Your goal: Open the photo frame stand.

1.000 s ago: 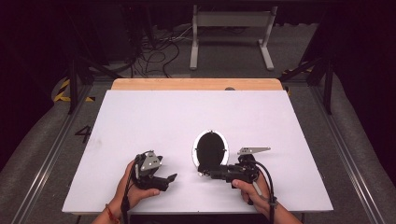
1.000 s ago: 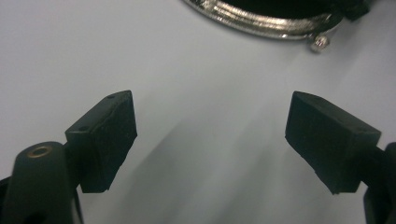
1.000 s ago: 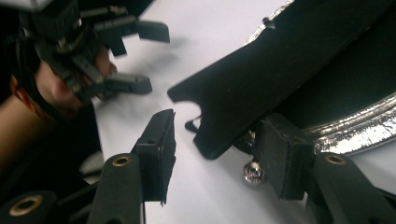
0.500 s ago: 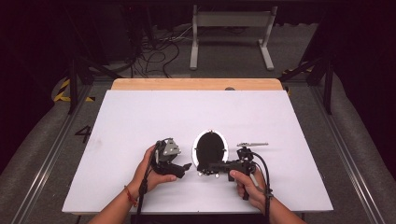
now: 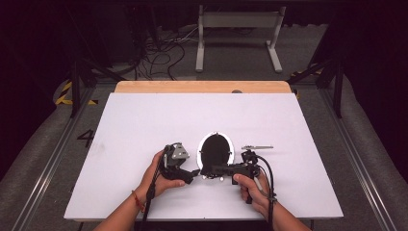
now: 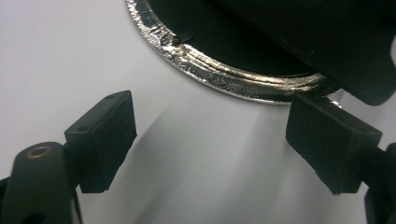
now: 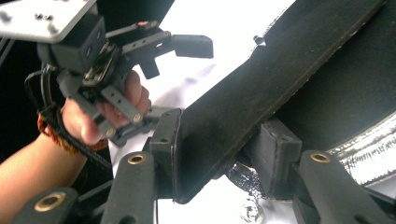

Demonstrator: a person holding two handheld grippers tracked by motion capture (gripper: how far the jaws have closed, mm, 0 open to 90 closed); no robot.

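I am clamping my right hand-held gripper (image 7: 219, 163), its jaws just closing, on the black foil-rimmed oval pan's (image 5: 215, 150) near lip to steady it on the white table (image 5: 144, 120). My left hand-held gripper (image 6: 210, 140) is hovering agape beside the rim, ready to help.

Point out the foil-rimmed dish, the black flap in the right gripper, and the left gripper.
foil-rimmed dish (image 6: 224, 77), left gripper view, crinkled silver rim.
black flap (image 7: 261, 88), right gripper view, flat face.
left gripper (image 6: 210, 140), left gripper view, between open jaws.

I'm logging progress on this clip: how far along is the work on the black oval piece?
Done: the right hand-held gripper has closed in on the black strap of the silver-rimmed oval piece. In hand: the left hand-held gripper waits open beside the rim. Left: its grasp, then whatever handling follows.
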